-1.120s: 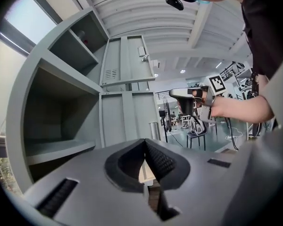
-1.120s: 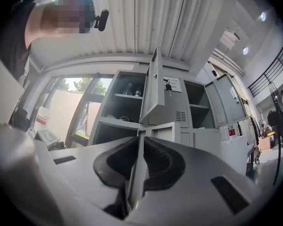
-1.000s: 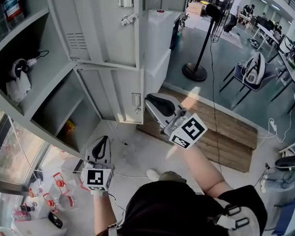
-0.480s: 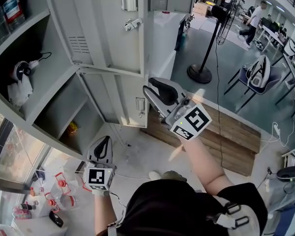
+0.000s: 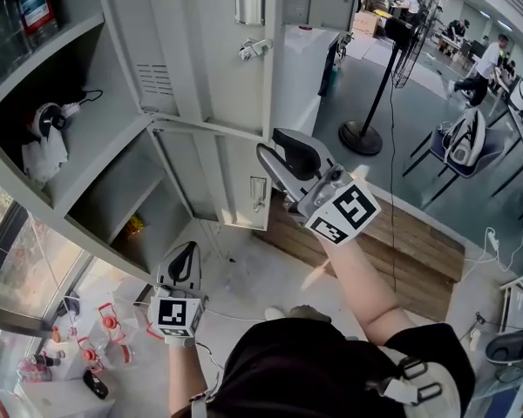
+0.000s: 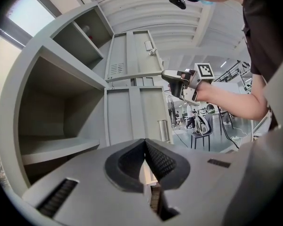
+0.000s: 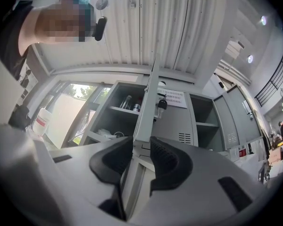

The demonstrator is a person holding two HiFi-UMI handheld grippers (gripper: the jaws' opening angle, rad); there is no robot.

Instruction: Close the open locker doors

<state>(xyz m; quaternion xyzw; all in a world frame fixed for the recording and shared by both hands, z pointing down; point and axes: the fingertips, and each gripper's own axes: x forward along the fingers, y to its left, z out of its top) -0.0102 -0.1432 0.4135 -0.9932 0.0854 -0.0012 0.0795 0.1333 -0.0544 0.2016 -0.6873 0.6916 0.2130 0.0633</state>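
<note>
Jaws of our right gripper point(image 5: 275, 151) have just been opening, straddling the upper locker door point(image 5: 213, 50) unpinched. Its free edge runs twelve-to-six, with the cabinet at nine o'clock. Our left gripper point(image 5: 181, 255), closed and empty, hangs farther off.

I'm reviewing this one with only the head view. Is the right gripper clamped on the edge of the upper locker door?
Observer: No. In the right gripper view the right gripper has its jaws apart, having just been opening. The edge of the upper door shows in the gap, seemingly unpressed.
Operator: And the left one?
Observer: The left gripper has its jaws together, nothing between them.
Operator: What's the small thing on that door?
Observer: Keys, hanging close to that edge.
</note>
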